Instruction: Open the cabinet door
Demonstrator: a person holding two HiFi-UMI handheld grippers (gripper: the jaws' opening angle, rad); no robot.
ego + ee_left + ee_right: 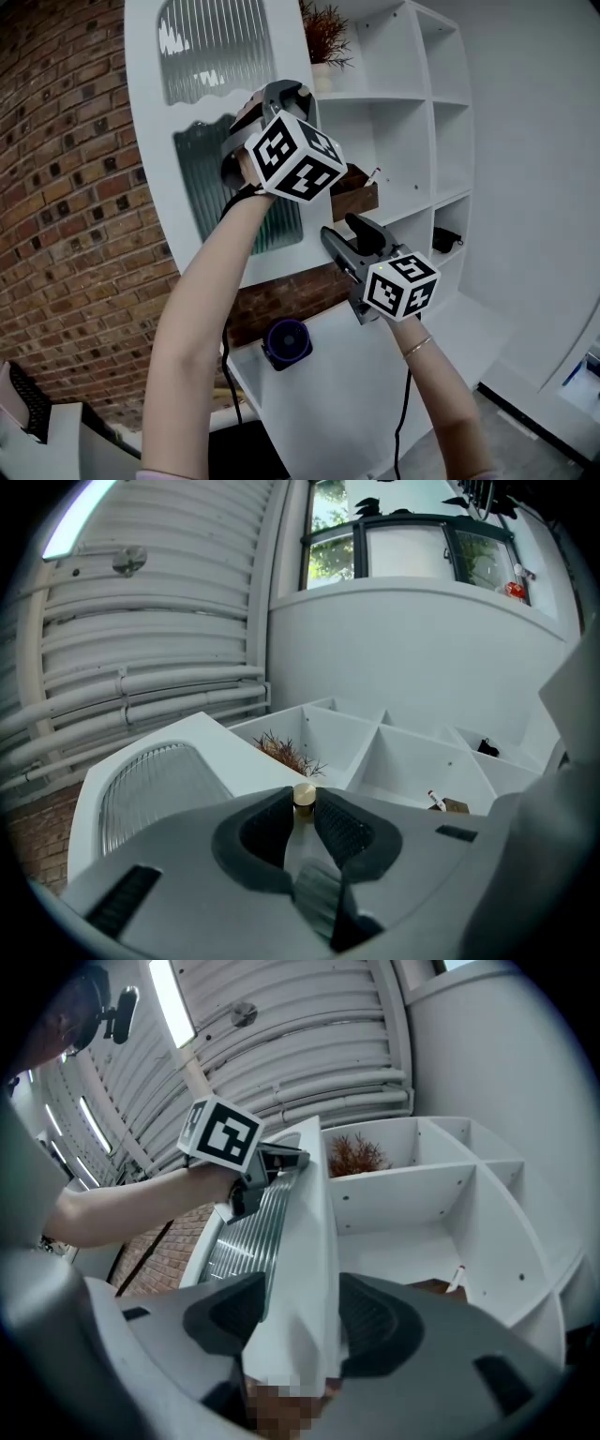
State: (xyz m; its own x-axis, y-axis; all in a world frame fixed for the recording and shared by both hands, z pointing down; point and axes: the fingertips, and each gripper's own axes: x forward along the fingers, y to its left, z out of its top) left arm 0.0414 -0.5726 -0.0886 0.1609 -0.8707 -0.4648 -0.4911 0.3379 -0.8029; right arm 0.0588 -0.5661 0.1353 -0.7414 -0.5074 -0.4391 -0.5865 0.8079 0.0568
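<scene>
While the cabinet door (178,84) stands swung out from the white shelves (412,98), my left gripper (303,810) is clamped on its small brass knob (304,795). My right gripper (302,1309) straddles the door's edge lower down, jaws spread and seemingly not pressing it.

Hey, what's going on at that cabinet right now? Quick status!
Left gripper shut on brass knob. Right gripper open, astride cabinet door edge. Door swung out, shelves exposed. Nothing seen blocking it.
</scene>
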